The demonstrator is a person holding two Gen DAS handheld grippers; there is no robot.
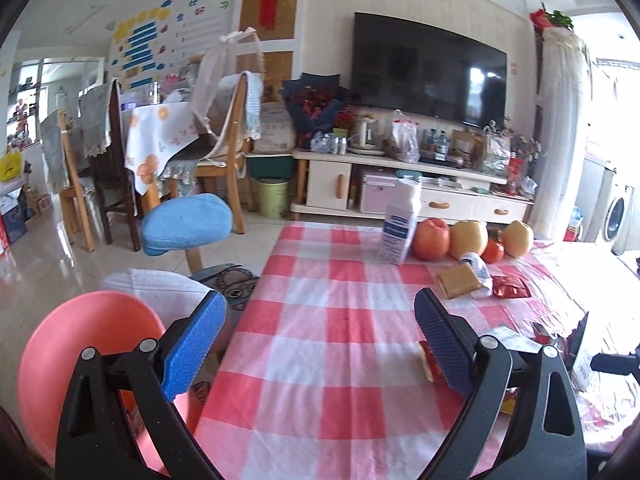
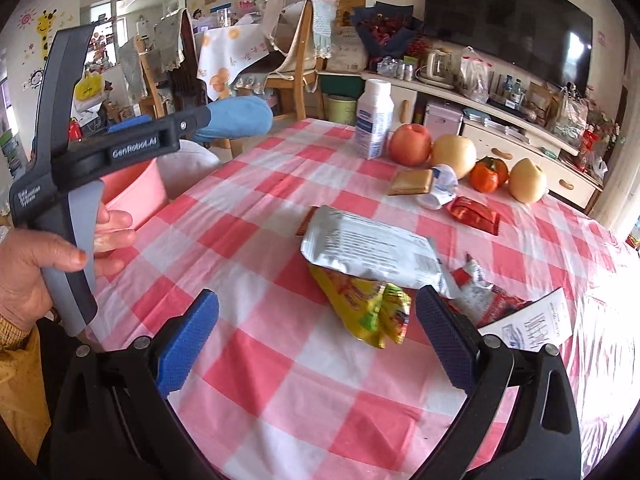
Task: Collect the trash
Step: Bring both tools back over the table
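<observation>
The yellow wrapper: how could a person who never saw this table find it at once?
Start at the checked tablecloth, then find the large silver pouch near its middle. The yellow wrapper lies partly under the pouch's near edge; it alone is bright yellow and crumpled, while neighbouring wrappers are red.

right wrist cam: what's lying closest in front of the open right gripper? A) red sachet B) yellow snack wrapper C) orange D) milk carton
B: the yellow snack wrapper lies crumpled on the checked tablecloth just ahead of the right gripper, partly under the silver pouch.
</observation>
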